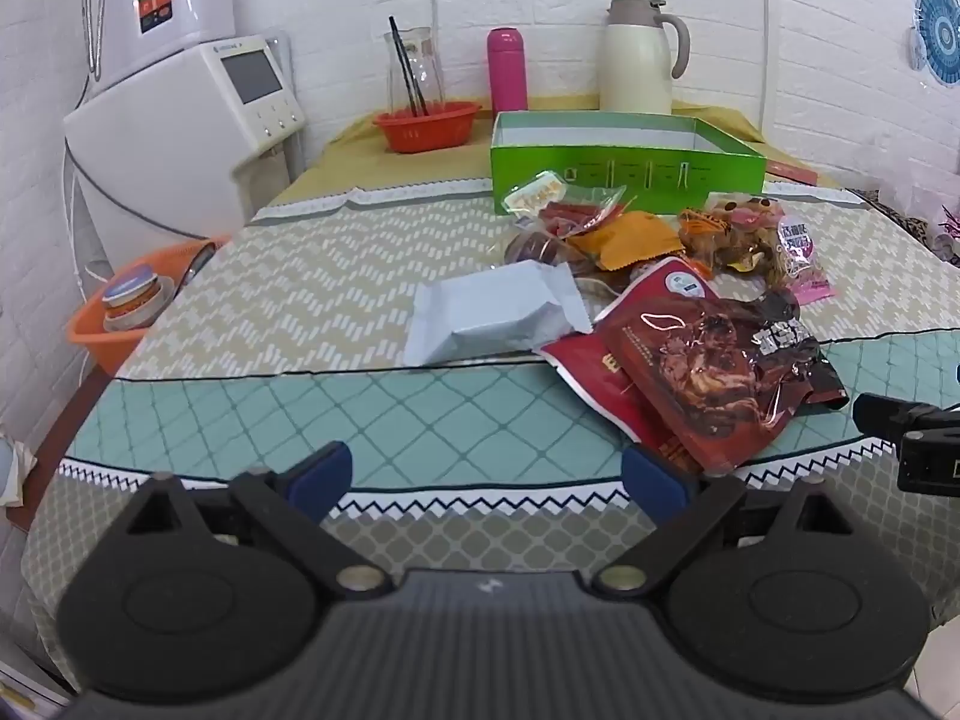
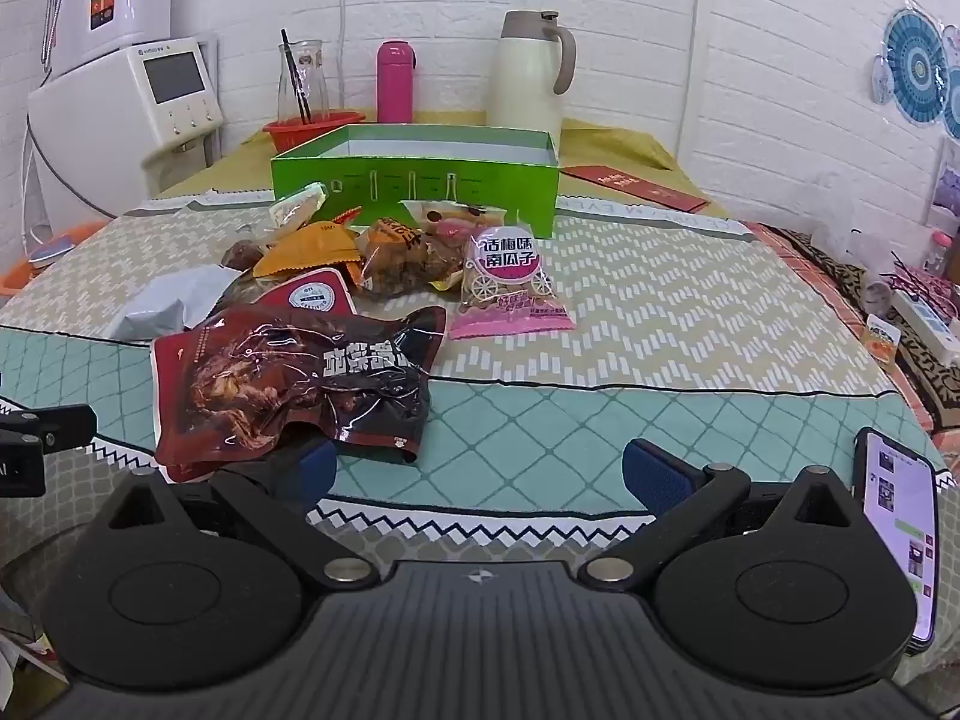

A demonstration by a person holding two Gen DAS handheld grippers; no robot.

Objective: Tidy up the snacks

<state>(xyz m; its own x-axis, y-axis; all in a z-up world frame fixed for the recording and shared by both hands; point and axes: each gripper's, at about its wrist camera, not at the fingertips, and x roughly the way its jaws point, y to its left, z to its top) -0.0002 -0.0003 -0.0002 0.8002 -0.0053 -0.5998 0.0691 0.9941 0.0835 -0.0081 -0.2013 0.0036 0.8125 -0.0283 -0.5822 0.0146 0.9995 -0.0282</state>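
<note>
A heap of snack packets lies mid-table in front of an open green box [image 1: 624, 171] [image 2: 414, 177]. Nearest the front edge is a dark red meat packet [image 1: 708, 372] [image 2: 288, 384], with a grey-white packet [image 1: 498, 318] [image 2: 168, 300] to its left. Behind them lie an orange packet [image 1: 636, 240] [image 2: 306, 252], brown packets and a pink seed packet [image 2: 510, 282] [image 1: 801, 258]. My left gripper [image 1: 486, 480] hovers open at the front edge, nothing between its blue pads. My right gripper [image 2: 480, 471] is open too, its left pad close beside the red packet.
At the back stand a cream thermos jug [image 1: 642, 57], a pink bottle [image 1: 507, 69], a glass carafe and a red basket [image 1: 426, 123]. A white appliance [image 1: 180, 120] and an orange basket [image 1: 138, 300] flank the left edge. A lit phone [image 2: 900, 534] rests at front right.
</note>
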